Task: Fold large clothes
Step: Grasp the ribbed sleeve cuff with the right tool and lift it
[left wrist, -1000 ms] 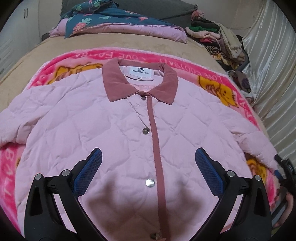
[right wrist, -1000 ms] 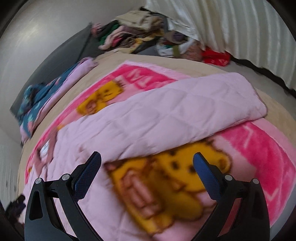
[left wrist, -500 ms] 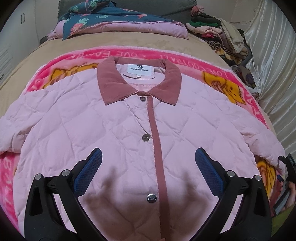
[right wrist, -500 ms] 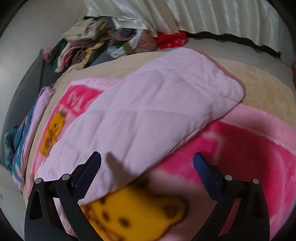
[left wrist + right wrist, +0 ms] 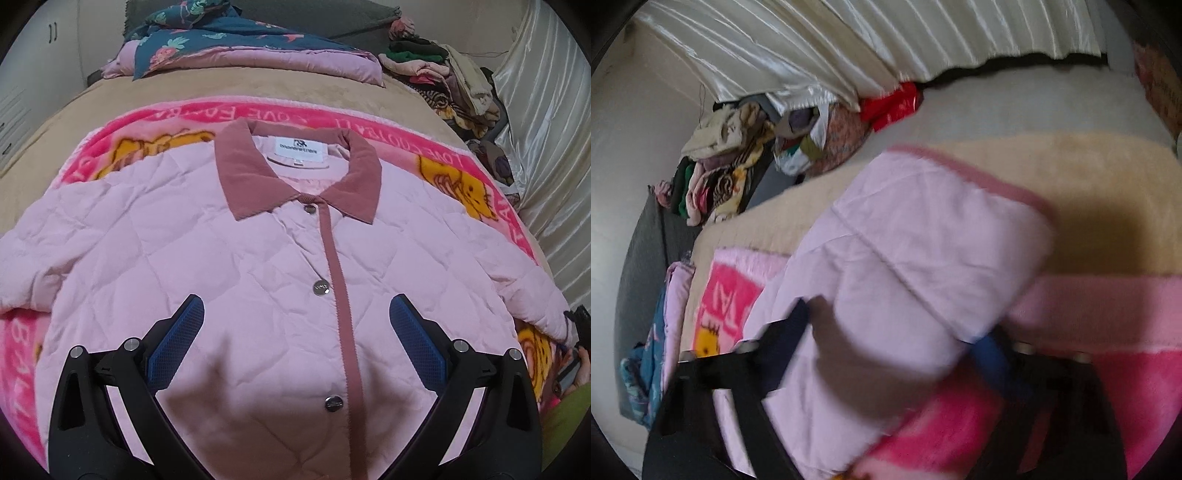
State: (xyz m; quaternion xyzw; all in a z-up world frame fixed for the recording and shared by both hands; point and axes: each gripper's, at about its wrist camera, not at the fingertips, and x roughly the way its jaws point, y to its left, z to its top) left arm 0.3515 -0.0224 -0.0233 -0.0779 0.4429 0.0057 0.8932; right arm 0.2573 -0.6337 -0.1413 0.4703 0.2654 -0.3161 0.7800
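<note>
Closing on the sleeve [image 5: 923, 258], the right gripper [image 5: 897, 332] has swung in, fingers wide astride it; sleeve fold imminent. Left gripper [image 5: 295, 325] stays wide above the jacket [image 5: 221, 258].

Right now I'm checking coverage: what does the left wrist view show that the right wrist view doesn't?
Left only: the jacket's collar, label and snaps, and the open left hand-held gripper above its front. Right only: the sleeve cuff, a red bag, the open right hand-held gripper around the sleeve. Both: the jacket, blanket, curtain.
</note>
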